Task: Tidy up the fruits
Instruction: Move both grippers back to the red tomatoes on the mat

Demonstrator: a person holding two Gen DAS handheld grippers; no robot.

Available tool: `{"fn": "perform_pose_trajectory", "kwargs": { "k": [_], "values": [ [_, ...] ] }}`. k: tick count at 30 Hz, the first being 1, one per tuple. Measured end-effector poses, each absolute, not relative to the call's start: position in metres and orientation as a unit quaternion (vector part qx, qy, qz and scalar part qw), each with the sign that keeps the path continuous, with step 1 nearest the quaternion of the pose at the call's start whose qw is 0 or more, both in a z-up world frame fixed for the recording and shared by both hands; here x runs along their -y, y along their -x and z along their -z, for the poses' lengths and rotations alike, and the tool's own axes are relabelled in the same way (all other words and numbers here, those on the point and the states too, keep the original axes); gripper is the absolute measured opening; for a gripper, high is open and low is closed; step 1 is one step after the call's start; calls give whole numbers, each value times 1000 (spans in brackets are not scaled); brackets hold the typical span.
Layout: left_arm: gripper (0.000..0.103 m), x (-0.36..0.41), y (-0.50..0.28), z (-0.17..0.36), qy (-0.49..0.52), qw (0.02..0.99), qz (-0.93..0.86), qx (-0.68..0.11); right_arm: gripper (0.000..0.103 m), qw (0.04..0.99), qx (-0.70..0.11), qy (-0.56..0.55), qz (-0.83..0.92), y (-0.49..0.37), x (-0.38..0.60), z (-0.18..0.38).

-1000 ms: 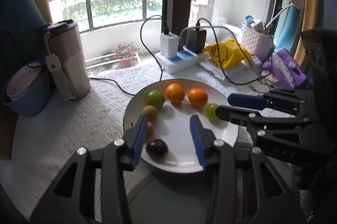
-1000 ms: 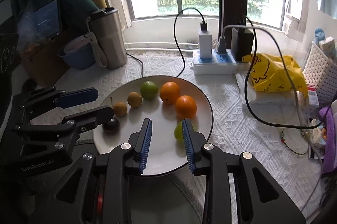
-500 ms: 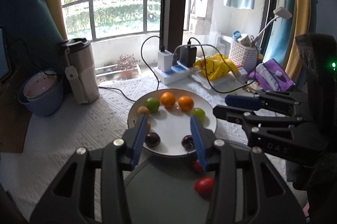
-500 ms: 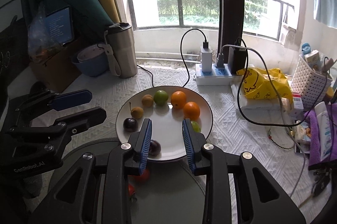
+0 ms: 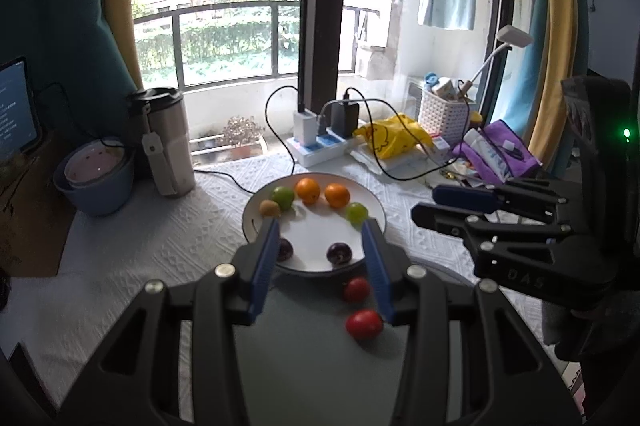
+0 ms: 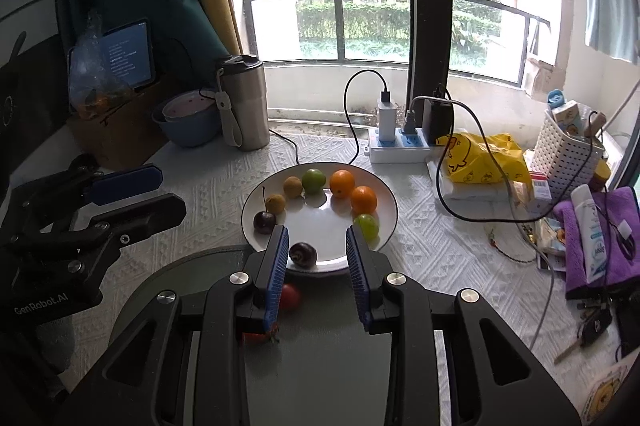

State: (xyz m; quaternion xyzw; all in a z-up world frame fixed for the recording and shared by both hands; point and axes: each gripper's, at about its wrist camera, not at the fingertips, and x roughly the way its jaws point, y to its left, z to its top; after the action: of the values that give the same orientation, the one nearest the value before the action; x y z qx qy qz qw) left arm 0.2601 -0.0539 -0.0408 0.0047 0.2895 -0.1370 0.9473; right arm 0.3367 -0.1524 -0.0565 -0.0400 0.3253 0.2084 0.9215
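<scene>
A white plate (image 5: 320,230) (image 6: 388,222) holds two oranges (image 5: 308,190) (image 6: 342,183), two green fruits (image 5: 283,197) (image 6: 313,181), yellow-brown fruits (image 6: 293,186) and two dark plums (image 5: 339,253) (image 6: 303,254). Two red tomatoes (image 5: 363,324) (image 6: 289,298) lie on a grey round mat (image 5: 304,346) in front of the plate. My left gripper (image 5: 320,238) is open and empty, above the plate's near edge. My right gripper (image 6: 318,244) is open and empty, over the near plum. Each gripper shows in the other's view, the right one (image 5: 436,203) and the left one (image 6: 168,191).
A steel tumbler (image 6: 243,105), a blue bowl (image 6: 187,117), a power strip with cables (image 6: 396,143), a yellow bag (image 6: 480,157), a white basket (image 6: 568,149) and a purple cloth (image 6: 600,238) surround the plate on the white textured tablecloth.
Both grippers have pulled back and up from the plate; the scene looks smaller. A second plum, the grey mat and the tomatoes came into view. Both grippers stay open.
</scene>
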Motion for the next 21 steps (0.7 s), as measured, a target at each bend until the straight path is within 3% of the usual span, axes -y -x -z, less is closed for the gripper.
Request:
{"fn": "perform_pose_trajectory", "kwargs": {
  "k": [21],
  "values": [
    [45,86,-245,113,14,923,141,-358,32,904,-368,33,-217,-308,173,108]
  ]
}}
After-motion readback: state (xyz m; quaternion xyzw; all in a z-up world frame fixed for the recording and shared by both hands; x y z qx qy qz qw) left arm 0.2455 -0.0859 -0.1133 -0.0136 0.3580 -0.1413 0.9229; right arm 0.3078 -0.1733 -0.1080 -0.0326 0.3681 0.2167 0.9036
